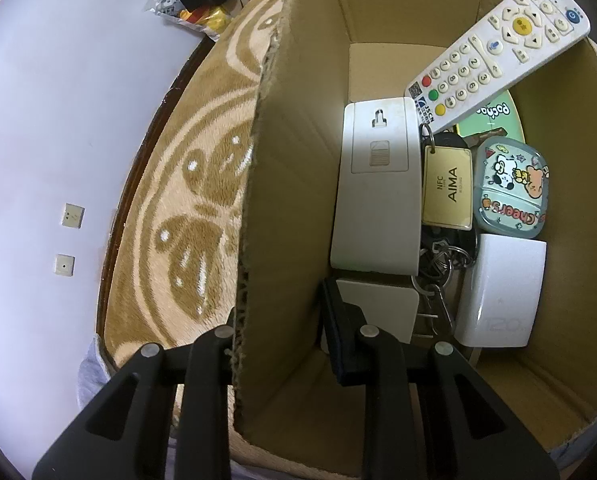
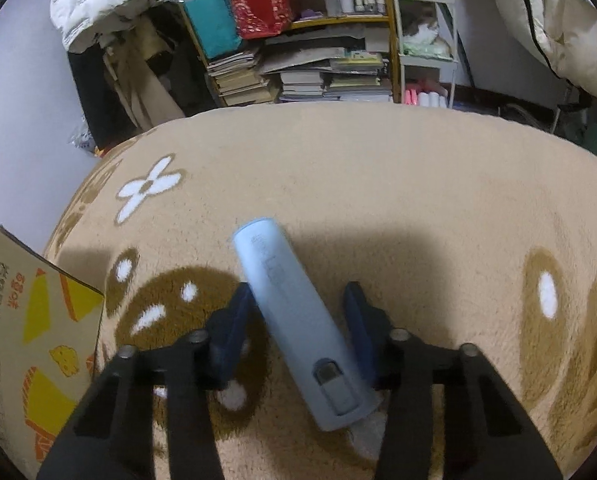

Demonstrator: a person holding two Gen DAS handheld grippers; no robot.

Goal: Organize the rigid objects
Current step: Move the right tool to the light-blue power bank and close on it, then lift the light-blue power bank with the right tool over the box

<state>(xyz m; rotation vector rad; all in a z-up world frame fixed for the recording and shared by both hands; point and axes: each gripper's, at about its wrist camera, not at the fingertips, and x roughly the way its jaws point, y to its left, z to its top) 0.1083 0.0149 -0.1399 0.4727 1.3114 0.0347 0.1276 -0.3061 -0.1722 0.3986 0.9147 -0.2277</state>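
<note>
In the left wrist view a cardboard box [image 1: 290,160] holds a white remote [image 1: 498,52], a long white device [image 1: 378,184], a gold AIMA key tag [image 1: 446,188], a cartoon tin [image 1: 512,188], a white charger [image 1: 502,292] and keys [image 1: 442,256]. My left gripper [image 1: 278,304] is shut on the box's left wall, one finger outside and one inside. In the right wrist view a pale blue remote-like device [image 2: 298,320] lies on the tan blanket [image 2: 378,180]. My right gripper [image 2: 297,288] is open, a finger on each side of the device, not touching it. The box [image 2: 38,320] stands at the left.
Shelves with stacked books [image 2: 298,76] and bags stand beyond the blanket's far edge. White bedding [image 2: 558,20] hangs at the upper right. A pale wall [image 1: 38,120] runs along the bed's dark wooden edge [image 1: 114,220], and a snack packet [image 1: 194,12] lies in the corner.
</note>
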